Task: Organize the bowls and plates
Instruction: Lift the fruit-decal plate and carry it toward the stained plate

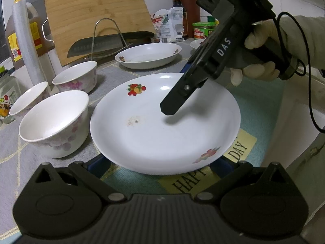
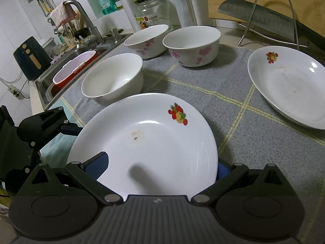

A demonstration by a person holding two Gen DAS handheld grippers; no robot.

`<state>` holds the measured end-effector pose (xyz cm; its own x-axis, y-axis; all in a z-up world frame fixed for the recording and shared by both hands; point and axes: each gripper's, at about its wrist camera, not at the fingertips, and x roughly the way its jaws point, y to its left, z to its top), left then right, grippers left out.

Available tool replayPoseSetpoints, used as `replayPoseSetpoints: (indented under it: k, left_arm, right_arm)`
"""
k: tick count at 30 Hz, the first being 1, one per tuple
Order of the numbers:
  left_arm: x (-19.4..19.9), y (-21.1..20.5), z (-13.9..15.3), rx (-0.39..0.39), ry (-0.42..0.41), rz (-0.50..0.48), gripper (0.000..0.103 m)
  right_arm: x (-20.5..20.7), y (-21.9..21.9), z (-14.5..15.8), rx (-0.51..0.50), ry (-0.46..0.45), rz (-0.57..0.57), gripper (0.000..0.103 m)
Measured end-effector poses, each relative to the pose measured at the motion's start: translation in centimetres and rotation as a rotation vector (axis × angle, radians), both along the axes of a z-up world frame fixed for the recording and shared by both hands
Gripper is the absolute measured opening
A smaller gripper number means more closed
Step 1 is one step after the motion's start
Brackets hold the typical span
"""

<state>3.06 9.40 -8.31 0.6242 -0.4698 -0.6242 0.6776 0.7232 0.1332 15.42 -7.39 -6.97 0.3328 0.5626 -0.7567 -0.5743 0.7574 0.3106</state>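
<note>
White round ceramic plate w/ fruit decals (image 1: 162, 126) sits nearest, on grey checked cloth mat (image 2: 254, 142). Left gripper (image 1: 160, 162) spread, fingers either side of the near rim. Right gripper (image 1: 168, 107) over the plate; grip state can't tell. Advice: clamp rim squarely, lift level, stack on second fruit-decal plate (image 2: 290, 87). Three white floral bowls (image 2: 192, 47) behind; steel sink (image 2: 61, 77) at the counter's left.

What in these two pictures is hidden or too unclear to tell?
- Left claw: fingertips hidden under the near plate, left view.
- Right claw: tips likewise hidden by that plate, right view.
- Small dish: mostly behind the right claw's body.
- Jar label: too small.
</note>
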Motion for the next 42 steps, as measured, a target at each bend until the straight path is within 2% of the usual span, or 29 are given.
replayPoseSetpoints:
  k: [20,42]
  left_arm:
    - [-0.9,-1.8,2.0,-0.006,0.006,0.04,0.102]
    - [-0.6,-9.6,3.2,0.004,-0.019,0.064,0.102]
  right_arm:
    - [-0.7,-1.9,2.3,0.011,-0.024,0.045,0.103]
    - [-1.1,-10.2,4.2,0.024,-0.052,0.063,0.103]
